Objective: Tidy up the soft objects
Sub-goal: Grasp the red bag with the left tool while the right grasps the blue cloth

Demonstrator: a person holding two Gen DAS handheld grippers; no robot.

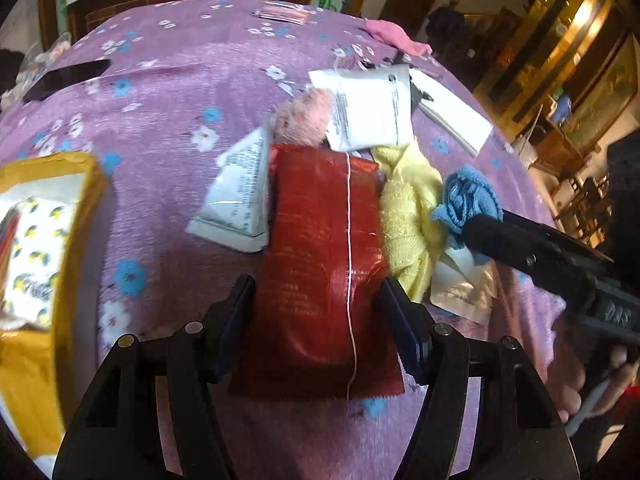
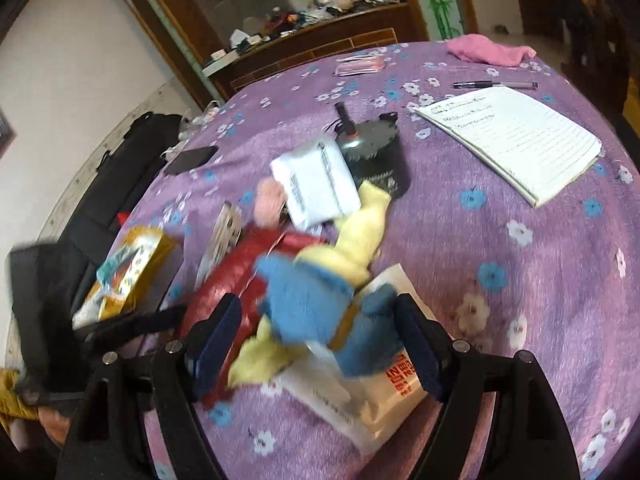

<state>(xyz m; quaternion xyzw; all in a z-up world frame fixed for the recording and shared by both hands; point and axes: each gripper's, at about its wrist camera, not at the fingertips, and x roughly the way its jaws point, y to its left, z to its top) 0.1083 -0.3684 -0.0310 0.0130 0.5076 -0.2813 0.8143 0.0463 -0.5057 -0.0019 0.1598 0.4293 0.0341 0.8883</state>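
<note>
With the left gripper (image 1: 316, 300) wide astride the red packet (image 1: 324, 264), and the right gripper (image 2: 320, 332) wide around the blue cloth (image 2: 308, 292), either could snag the touching yellow towel (image 1: 408, 216).

Home (floral tablecloth (image 2: 520, 280), cluttered cabinet (image 2: 320, 4))

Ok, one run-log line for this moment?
left gripper: jaws astride red packet | right gripper: jaws around blue cloth | yellow towel beside
</note>
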